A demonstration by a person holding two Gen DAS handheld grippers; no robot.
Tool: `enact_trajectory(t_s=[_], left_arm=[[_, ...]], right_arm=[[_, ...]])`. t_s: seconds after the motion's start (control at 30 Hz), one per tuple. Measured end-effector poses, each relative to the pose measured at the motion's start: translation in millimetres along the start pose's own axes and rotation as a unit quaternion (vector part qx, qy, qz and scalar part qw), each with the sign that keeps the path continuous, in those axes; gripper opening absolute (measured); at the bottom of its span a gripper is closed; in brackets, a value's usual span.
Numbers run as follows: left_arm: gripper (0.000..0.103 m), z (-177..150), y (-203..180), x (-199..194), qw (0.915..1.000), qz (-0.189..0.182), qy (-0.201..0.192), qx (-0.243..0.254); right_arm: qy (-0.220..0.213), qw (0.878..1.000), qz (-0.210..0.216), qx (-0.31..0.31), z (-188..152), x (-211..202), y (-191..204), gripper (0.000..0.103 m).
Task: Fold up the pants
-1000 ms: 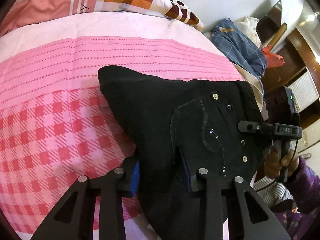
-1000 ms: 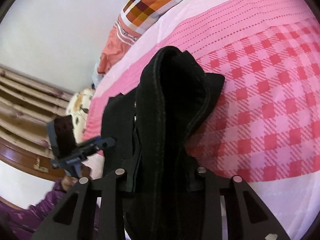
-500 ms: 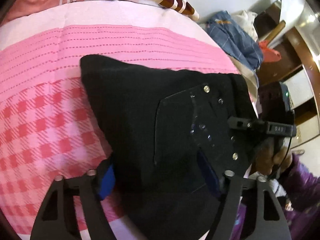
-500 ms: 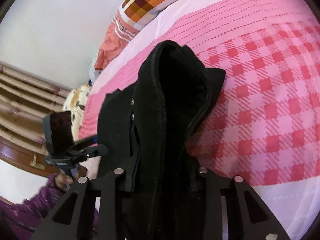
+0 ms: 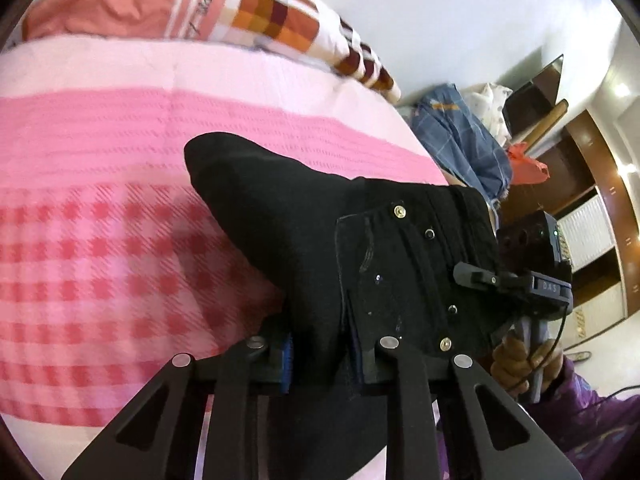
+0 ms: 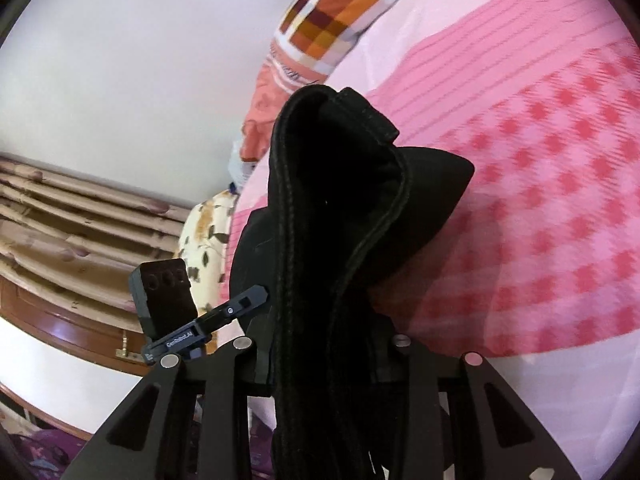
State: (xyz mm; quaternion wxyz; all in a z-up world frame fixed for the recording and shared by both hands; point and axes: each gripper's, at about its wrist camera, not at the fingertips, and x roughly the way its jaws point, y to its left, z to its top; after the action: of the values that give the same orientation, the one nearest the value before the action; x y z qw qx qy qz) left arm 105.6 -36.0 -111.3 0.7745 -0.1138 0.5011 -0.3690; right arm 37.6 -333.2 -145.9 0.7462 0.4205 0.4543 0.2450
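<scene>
The black pants [image 5: 320, 240] are held up over the pink checked bed [image 5: 100, 260], back pocket with studs facing the left wrist view. My left gripper [image 5: 324, 356] is shut on the pants fabric beside the pocket. My right gripper [image 6: 324, 356] is shut on the pants' waistband [image 6: 320, 200], which rises thick and folded between its fingers. The right gripper also shows in the left wrist view [image 5: 516, 280] at the waistband's far edge. The left gripper shows in the right wrist view [image 6: 208, 320]. The lower legs are hidden.
A checked orange and white pillow [image 5: 280, 16] lies at the bed's head. A pile of blue clothes [image 5: 460, 140] sits past the bed's right side, by wooden furniture [image 5: 592, 168]. A floral pillow [image 6: 204, 240] and a wooden headboard [image 6: 60, 220] are left in the right wrist view.
My left gripper opened wide half a second ago and has shut again on the pants. Both grippers have lifted the pants a little; the right grip is unchanged.
</scene>
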Motion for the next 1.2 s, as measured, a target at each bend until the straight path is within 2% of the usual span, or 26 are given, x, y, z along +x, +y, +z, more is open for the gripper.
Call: enact_trajectory(t_s=[0.17, 0.33, 0.63, 0.93, 1.2], left_arm=[[0.022, 13, 13, -39, 0.9981, 0.044, -0.042, 0.009], [0.022, 30, 36, -70, 0.9918, 0.103, -0.073, 0.019], [0.022, 66, 95, -104, 0.9746, 0.192, -0.11, 0.033], [0.022, 98, 148, -119, 0.9594, 0.245, -0.136, 0.032], [0.022, 122, 191, -119, 0.9516, 0.269, -0.148, 0.02]], right_arm=[[0.007, 0.999, 0.034, -0.013, 17, 39, 32, 0.03], [0.02, 0.998, 0.055, -0.023, 40, 87, 59, 0.03], [0.048, 0.995, 0.078, -0.027, 82, 177, 89, 0.03], [0.06, 0.994, 0.086, -0.037, 124, 258, 107, 0.03], [0.067, 0.993, 0.088, -0.037, 152, 310, 109, 0.03]])
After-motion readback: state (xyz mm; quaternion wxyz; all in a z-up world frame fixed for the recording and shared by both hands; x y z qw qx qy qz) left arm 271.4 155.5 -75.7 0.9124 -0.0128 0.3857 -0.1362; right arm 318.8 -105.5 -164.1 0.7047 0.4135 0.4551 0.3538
